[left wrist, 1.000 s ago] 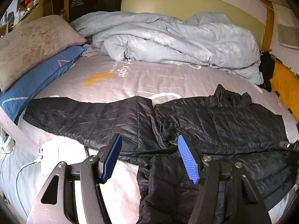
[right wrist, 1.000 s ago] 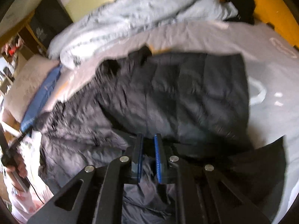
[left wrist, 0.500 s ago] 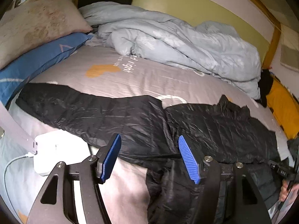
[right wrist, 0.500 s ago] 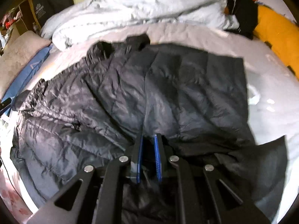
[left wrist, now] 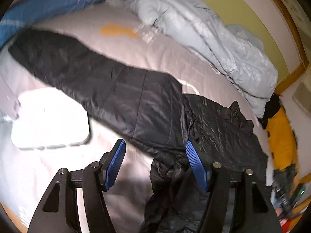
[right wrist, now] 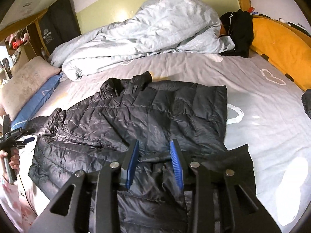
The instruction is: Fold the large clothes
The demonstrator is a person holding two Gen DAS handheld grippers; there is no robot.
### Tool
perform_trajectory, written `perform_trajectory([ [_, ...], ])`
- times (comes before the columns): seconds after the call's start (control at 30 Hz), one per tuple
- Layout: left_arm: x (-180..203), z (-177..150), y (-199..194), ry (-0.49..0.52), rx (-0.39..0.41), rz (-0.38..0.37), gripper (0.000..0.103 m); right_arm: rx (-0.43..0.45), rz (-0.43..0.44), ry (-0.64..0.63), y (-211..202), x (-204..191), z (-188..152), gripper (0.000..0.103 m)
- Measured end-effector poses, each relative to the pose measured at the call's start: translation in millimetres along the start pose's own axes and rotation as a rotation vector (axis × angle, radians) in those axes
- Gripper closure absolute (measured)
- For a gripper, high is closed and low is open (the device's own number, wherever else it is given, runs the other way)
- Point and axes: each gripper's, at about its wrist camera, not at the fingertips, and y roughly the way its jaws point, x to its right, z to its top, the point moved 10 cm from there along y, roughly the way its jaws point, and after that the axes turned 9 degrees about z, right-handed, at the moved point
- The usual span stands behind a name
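— On the bed [left wrist: 175, 58], from the left wrist: what lies where?
— Black jacket [left wrist: 147, 106] spread from 10 o'clock, where one sleeve ends, to 4 o'clock. A white box [left wrist: 50, 118] sits at 9, just beside the sleeve. A pale duvet [left wrist: 204, 38] is heaped from 12 to 2, a blue pillow [left wrist: 48, 7] at 11.
— And the left gripper [left wrist: 155, 159]?
— Jaws wide apart, empty, above the jacket's near edge.
— From the right wrist?
— The jacket [right wrist: 155, 112] fills the middle, collar toward 12. The duvet [right wrist: 145, 33] runs along 12, pillows at 9, an orange cushion [right wrist: 281, 44] at 2, dark clothing [right wrist: 239, 27] at 1.
— The right gripper [right wrist: 154, 160]?
— Its jaws have just been opening; they stand partly apart over the jacket, gripping nothing. At 9 a hand [right wrist: 13, 157] holds the other gripper's handle.
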Motion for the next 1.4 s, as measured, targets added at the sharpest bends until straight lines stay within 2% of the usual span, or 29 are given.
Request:
perform_trajectory([
  [0.17, -16, 2, 18, -0.054, -0.028, 0.034, 0.040, -0.003, 0.003, -0.006, 0, -3, 0, 0.071],
  [0.3, -23, 6, 24, -0.087, -0.022, 0.007, 0.040, -0.001, 0.013, -0.016, -3, -5, -1, 0.071],
  [0.37, -22, 14, 26, -0.080, -0.004, 0.016, 0.040, -0.002, 0.009, -0.022, -2, -5, -1, 0.071],
  [0.53, -28, 29, 31, -0.047, 0.044, 0.090, 0.041, -0.016, 0.013, -0.012, 3, -5, -3, 0.070],
  [0.6, -28, 35, 31, -0.015, 0.059, 0.109, 0.044, -0.013, 0.006, -0.011, 2, -3, -3, 0.065],
  [0.63, -27, 40, 29, -0.001, 0.077, 0.122, 0.056, -0.005, 0.001, -0.010, 0, -2, -2, 0.063],
  [0.67, -27, 44, 28, 0.013, 0.096, 0.141, 0.073, 0.001, -0.003, -0.011, -2, -1, -1, 0.063],
  [0.7, -27, 48, 28, 0.029, 0.111, 0.162, 0.083, 0.005, -0.007, -0.011, -3, 0, 0, 0.063],
  [0.73, -27, 50, 26, 0.043, 0.132, 0.180, 0.097, 0.011, -0.011, -0.011, -5, 1, 1, 0.063],
  [0.77, -24, 51, 22, 0.049, 0.158, 0.173, 0.098, 0.017, -0.013, -0.008, -6, 2, 2, 0.063],
  [0.9, 10, 51, -4, 0.140, 0.272, 0.114, 0.100, 0.025, -0.026, -0.001, -8, 6, 4, 0.062],
  [1.03, 70, 31, -30, 0.254, 0.325, -0.011, 0.100, 0.023, -0.012, 0.011, -7, 4, 4, 0.062],
  [1.13, 110, -6, -18, 0.361, 0.279, -0.051, 0.099, 0.020, -0.025, -0.012, -7, 0, 1, 0.062],
  [1.3, 134, -50, 23, 0.485, 0.188, -0.019, 0.098, 0.018, -0.019, -0.020, -8, -3, 0, 0.062],
  [1.33, 135, -56, 30, 0.493, 0.160, -0.020, 0.097, 0.020, -0.020, -0.025, -9, -3, 0, 0.061],
  [1.4, 134, -60, 32, 0.482, 0.138, -0.023, 0.081, 0.020, -0.024, -0.035, -9, -4, 0, 0.059],
])
